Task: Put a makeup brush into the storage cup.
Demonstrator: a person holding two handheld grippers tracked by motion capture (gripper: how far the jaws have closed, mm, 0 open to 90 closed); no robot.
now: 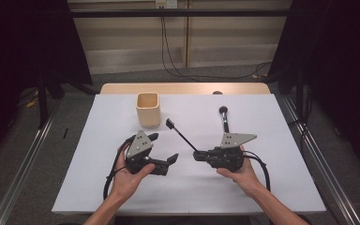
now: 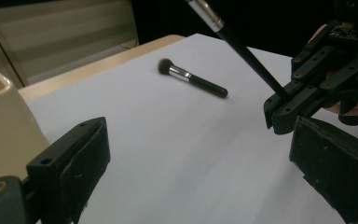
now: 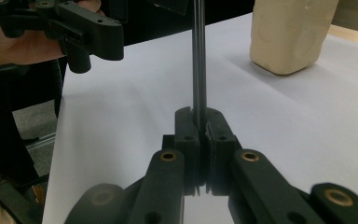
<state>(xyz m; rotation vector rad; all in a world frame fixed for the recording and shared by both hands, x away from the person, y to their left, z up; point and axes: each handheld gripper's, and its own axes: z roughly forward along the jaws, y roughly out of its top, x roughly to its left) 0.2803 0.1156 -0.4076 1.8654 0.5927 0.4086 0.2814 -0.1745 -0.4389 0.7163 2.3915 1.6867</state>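
A thin black brush (image 1: 183,136) slants up and to the left from my right gripper (image 1: 197,155), which is shut on its handle end. The right gripper view has the handle (image 3: 198,60) rising straight out of the closed jaws of that gripper (image 3: 198,122). My left gripper (image 1: 164,147) is open and holds nothing, a short way left of the brush. A cream cup (image 1: 148,109) stands upright behind it. A black powder brush (image 1: 224,119) lies on the white table cover (image 1: 262,187). The left gripper view has the powder brush (image 2: 191,78), the held brush (image 2: 233,39) and the right gripper (image 2: 279,109).
The cream cup (image 2: 0,126) stands close to my left gripper's (image 2: 200,163) left jaw, and it stands at the upper right in the right gripper view (image 3: 291,32). The left gripper (image 3: 74,28) hangs at that view's upper left. A bare wooden strip (image 1: 183,88) edges the table's far side.
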